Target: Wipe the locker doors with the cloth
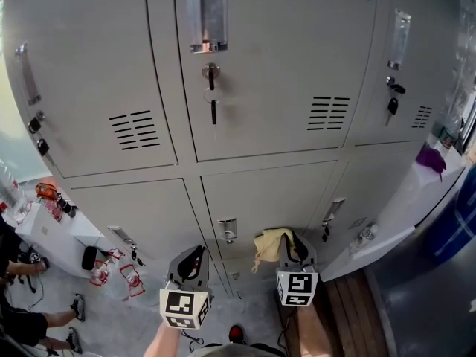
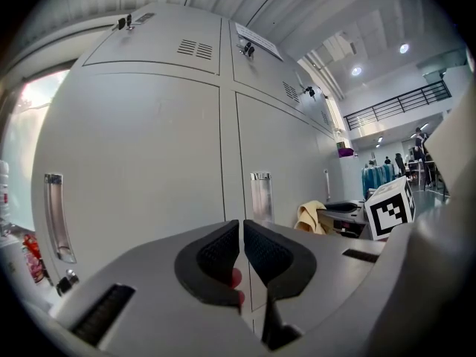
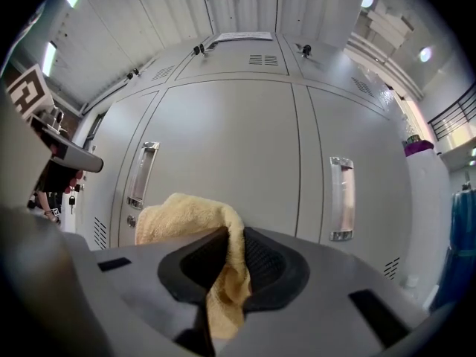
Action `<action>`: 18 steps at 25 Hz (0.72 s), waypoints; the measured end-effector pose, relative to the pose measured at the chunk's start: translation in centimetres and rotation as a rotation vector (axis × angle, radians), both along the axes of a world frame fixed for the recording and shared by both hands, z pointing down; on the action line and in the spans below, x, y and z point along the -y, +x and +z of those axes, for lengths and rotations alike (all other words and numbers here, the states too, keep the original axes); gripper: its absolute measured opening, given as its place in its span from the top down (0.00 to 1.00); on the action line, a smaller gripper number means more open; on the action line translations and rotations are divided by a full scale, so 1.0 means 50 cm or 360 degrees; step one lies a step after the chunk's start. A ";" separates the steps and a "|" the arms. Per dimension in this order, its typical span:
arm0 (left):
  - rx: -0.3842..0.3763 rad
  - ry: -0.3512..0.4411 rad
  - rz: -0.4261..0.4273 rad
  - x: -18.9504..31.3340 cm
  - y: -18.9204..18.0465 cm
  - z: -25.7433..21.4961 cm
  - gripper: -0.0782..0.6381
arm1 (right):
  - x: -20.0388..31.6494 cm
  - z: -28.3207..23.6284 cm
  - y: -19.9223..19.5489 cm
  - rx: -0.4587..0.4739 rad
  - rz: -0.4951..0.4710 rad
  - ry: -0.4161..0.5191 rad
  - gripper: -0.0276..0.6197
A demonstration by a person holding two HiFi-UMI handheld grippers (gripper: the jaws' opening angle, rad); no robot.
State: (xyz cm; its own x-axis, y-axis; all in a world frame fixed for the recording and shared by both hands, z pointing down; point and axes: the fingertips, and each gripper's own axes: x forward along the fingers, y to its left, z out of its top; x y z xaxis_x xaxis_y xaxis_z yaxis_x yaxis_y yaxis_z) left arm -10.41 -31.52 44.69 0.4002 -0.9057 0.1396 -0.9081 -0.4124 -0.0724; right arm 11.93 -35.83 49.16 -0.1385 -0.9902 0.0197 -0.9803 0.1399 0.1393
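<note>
Grey locker doors (image 1: pixel 275 195) fill the head view in two rows. My right gripper (image 1: pixel 290 238) is shut on a yellow cloth (image 1: pixel 268 245), held close in front of a lower door beside its recessed handle (image 1: pixel 227 229). In the right gripper view the cloth (image 3: pixel 186 216) bunches over the left jaw and hangs down between the jaws of the right gripper (image 3: pixel 234 236). My left gripper (image 1: pixel 193 253) hovers to the left of it, before the lower doors. Its jaws (image 2: pixel 242 229) are shut with nothing between them. The cloth (image 2: pixel 309 216) also shows in the left gripper view.
Keys (image 1: pixel 212 95) hang from the upper middle door's lock, and another key (image 1: pixel 392 104) from the door at right. A white table (image 1: pixel 52 233) with small items stands at left, with a person's legs (image 1: pixel 30 322) beside it. A purple object (image 1: pixel 430 159) lies on a white ledge at right.
</note>
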 end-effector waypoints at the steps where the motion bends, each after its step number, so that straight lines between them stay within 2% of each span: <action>1: 0.0001 -0.0001 0.0003 0.000 0.001 0.000 0.84 | 0.001 0.001 0.012 0.0000 0.0021 -0.0002 0.85; 11: 0.0006 -0.0010 0.0041 -0.005 0.014 0.005 0.84 | 0.005 0.008 0.122 0.0033 0.0199 -0.0021 0.85; 18: 0.0007 -0.0011 0.0046 -0.015 0.021 0.007 0.84 | 0.002 0.008 0.124 0.0017 0.0188 -0.0035 0.85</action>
State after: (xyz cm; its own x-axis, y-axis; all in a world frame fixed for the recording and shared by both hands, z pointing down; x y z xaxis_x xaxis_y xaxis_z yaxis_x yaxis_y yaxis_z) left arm -9.38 -30.76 45.02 0.4257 -0.8928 0.1476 -0.8954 -0.4391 -0.0735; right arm 18.11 -35.94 49.55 -0.0214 -0.9989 0.0407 -0.9915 0.0264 0.1271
